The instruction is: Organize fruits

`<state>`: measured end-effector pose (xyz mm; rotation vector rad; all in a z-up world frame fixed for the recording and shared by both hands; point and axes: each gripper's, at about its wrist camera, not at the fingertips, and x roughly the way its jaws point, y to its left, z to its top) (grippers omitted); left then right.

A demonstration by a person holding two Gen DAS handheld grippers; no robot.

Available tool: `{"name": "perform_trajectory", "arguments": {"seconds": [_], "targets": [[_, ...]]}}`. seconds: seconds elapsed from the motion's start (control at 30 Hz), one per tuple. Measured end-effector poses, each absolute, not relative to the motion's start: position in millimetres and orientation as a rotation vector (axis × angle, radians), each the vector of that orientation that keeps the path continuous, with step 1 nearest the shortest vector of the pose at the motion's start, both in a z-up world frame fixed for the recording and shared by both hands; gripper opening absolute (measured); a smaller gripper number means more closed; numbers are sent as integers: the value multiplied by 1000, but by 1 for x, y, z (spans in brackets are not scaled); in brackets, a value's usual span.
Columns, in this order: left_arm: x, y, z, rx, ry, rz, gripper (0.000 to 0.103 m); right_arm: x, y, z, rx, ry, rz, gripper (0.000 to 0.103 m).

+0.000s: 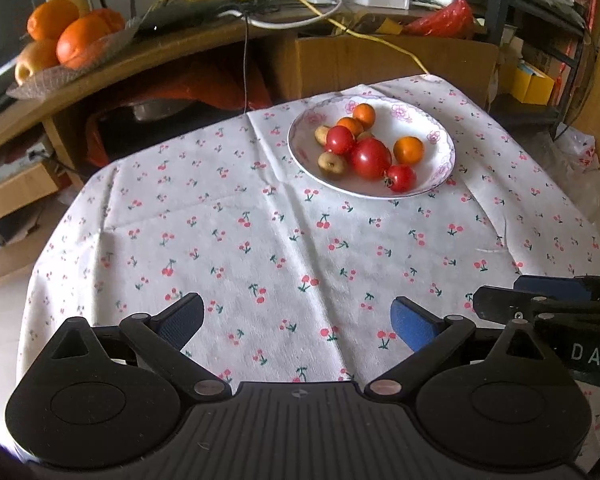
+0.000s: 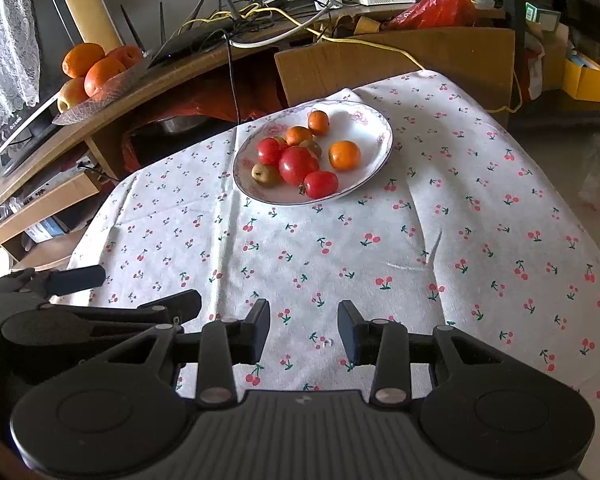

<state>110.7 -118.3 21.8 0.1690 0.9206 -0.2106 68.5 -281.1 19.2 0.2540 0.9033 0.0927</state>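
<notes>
A white flowered plate (image 1: pixel 440 136) (image 2: pixel 374 128) stands at the far side of a table under a cherry-print cloth (image 1: pixel 260 240) (image 2: pixel 460 220). On it lie red tomatoes (image 1: pixel 370 158) (image 2: pixel 298 165), small oranges (image 1: pixel 408 150) (image 2: pixel 344 155) and brownish small fruits (image 1: pixel 332 165) (image 2: pixel 265 174). My left gripper (image 1: pixel 296 322) hovers over the near cloth, open wide and empty. My right gripper (image 2: pixel 304 330) hangs beside it, jaws partly apart with nothing between them. Each gripper shows at the edge of the other's view.
A curved wooden shelf (image 1: pixel 140 64) (image 2: pixel 140 92) behind the table carries a glass dish of big oranges (image 1: pixel 80 40) (image 2: pixel 100 74), cables and a router. A cardboard box (image 1: pixel 400 60) (image 2: pixel 400 60) stands behind the plate. Clutter lines the floor at left.
</notes>
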Motion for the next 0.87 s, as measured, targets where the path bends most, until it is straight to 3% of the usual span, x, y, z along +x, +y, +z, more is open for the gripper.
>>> {"name": "perform_trajectory", "arguments": {"seconds": [0.47,0.87], "targets": [[108,-121,20,194,896,-220,98,70,-279,16,253,916,93,33],[109,-119,23,183,879,-190,101,71,-280,15,251,918,82,33]]}}
